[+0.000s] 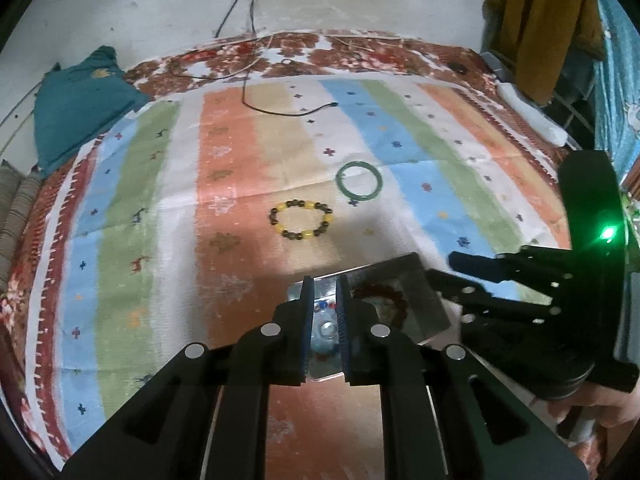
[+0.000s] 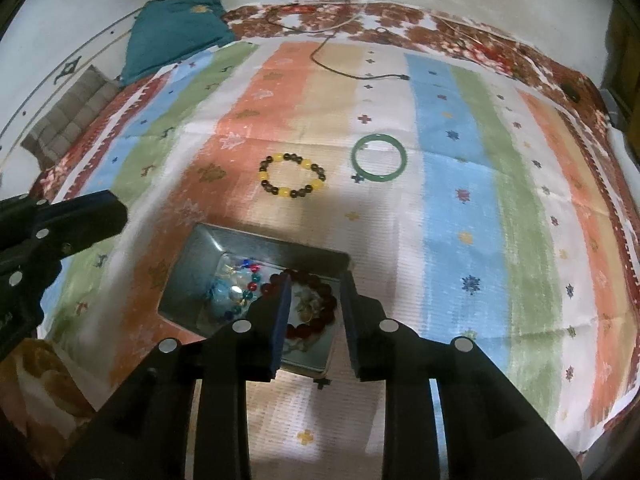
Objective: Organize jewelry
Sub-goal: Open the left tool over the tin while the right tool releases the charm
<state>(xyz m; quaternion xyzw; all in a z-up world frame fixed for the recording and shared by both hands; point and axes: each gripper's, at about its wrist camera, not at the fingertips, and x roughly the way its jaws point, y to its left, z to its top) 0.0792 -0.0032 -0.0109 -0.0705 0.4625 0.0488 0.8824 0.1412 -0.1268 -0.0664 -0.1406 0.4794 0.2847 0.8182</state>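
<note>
With the dark red bead bracelet (image 2: 316, 308) lying in the metal tray (image 2: 200, 256) under my right tool (image 2: 316, 320), jaws apart and empty, and the left tool (image 1: 325, 320) nearly together, I judge the yellow-and-brown bracelet (image 2: 292, 175) on the striped bedcover (image 2: 460, 200), beyond the tray, comes next.

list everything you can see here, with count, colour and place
metal tray: 1, grey, near edge of the cloth under both claws
dark red bead bracelet: 1, in the tray's right part
mixed glass beads: a cluster, blue, red, teal and clear, in the tray's left part
yellow and brown bead bracelet: 1, on the cloth beyond the tray
green bangle: 1, on the cloth right of that bracelet
striped cloth: 1, orange, blue, green and white, spread over the bed
teal cushion: 1, far left corner
black cable: 1, far edge
left claw: black, over the tray
right claw: black, open over the red bracelet
</note>
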